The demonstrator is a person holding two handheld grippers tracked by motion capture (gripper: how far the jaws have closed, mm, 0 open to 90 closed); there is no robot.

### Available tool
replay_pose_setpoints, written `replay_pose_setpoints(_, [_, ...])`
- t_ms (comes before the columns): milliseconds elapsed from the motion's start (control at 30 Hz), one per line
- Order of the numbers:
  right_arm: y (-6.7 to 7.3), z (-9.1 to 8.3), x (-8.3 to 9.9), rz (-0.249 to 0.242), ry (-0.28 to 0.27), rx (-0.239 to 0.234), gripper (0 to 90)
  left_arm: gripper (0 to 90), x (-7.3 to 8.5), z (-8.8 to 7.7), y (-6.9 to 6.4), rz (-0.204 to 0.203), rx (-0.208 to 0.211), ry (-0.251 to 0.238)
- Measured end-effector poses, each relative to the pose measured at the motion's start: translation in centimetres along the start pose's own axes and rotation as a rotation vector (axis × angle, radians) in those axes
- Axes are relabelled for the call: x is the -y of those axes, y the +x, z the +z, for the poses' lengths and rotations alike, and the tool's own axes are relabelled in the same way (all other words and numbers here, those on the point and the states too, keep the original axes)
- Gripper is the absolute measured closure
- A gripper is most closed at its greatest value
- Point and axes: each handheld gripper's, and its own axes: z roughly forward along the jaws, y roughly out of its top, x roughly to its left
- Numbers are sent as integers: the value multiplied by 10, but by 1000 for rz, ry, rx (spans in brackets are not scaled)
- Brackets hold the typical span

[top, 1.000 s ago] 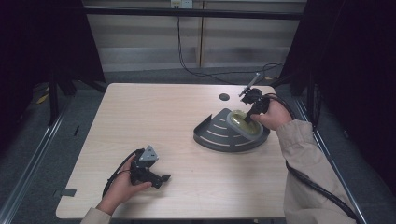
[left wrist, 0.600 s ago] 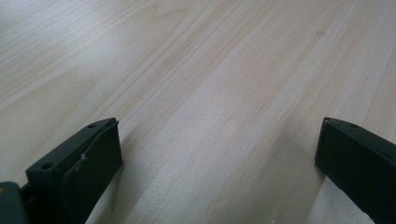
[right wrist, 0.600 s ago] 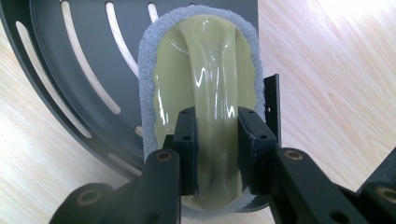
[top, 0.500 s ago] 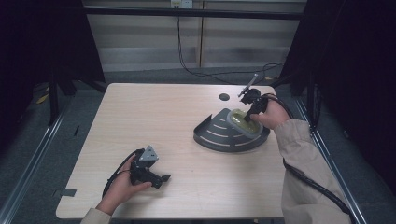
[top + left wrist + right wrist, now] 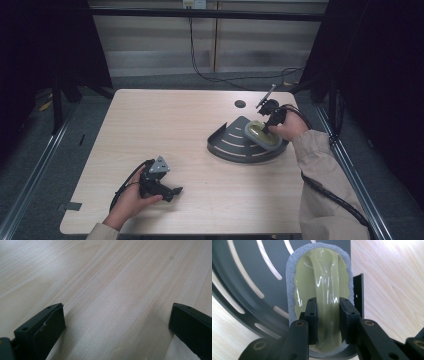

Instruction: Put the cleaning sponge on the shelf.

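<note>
scrubber pad held by its handle ridge over the corner rack

the thing in hand is a scrubbing pad (image 5: 322, 290) with a glossy olive-green plastic top and a grey fibrous felt rim around it. it looks light. the plastic back is likely stiff and smooth, so it could slip under a weak pinch, while the felt edge is soft and would give. the raised ridge running down the middle of the top is the natural place to take it, and that is where it is taken.

the right gripper (image 5: 328, 315) has its jaws drawn in narrow, one pad on each flank of that ridge, pressing on it near the pad's closer end. the ridge runs straight away from the jaws, so the grip is square and centred.

the pad lies at or just above the dark grey slotted corner rack (image 5: 249, 277), near its upright back wall; whether the felt touches the rack floor i cannot tell. in the high view the scrubber (image 5: 261, 134) sits at the rack's (image 5: 235, 147) right rear part, on the right side of the table (image 5: 175, 125).

the left gripper (image 5: 172, 190) rests low at the table's near left, jaws wide apart with bare wood between them.
</note>
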Motion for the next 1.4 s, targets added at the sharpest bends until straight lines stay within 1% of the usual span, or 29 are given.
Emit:
replay_pose_setpoints(67, [-2,2,2,-6,0,6,717,0,0,0,0,0,1,-2])
replay_pose_setpoints(133, [-4,5,4,-2,0,2,717,0,0,0,0,1,2,0])
replay_pose_setpoints(167, [-6,7,5,-12,-1,8,717,0,0,0,0,0,2,0])
replay_pose_setpoints(267, [-7,10,6,-15,1,4,717,0,0,0,0,0,-1,-4])
replay_pose_setpoints(400, [-7,14,7,-26,6,11,717,0,0,0,0,0,-1,-2])
replay_pose_setpoints(667, [-10,20,8,-15,37,-6,716,0,0,0,0,-1,1,-4])
replay_pose_setpoints(700, [-12,21,9,-6,44,-14,717,0,0,0,0,-4,0,-7])
replay_pose_setpoints(767, [-13,22,9,-11,46,-16,717,0,0,0,0,0,0,-4])
replay_pose_setpoints(900, [-18,25,10,13,43,-36,717,0,0,0,0,-3,0,-6])
replay_pose_setpoints(1067, [-20,26,9,12,55,-46,717,0,0,0,0,1,-1,-2])
replay_pose_setpoints(1100, [-21,27,8,2,68,-44,716,0,0,0,0,0,-1,-4])
replay_pose_setpoints(1167, [-22,28,9,0,74,-49,717,0,0,0,0,-3,0,-6])
replay_pose_setpoints(1233, [-25,30,10,25,74,-73,716,0,0,0,0,-3,0,-7])
replay_pose_setpoints(1267, [-25,30,10,25,74,-73,716,0,0,0,0,-3,0,-7])
replay_pose_setpoints(1300, [-26,29,11,37,77,-82,716,0,0,0,0,0,0,-5])
replay_pose_setpoints(1400, [-27,29,11,38,74,-83,716,0,0,0,0,0,0,-3])
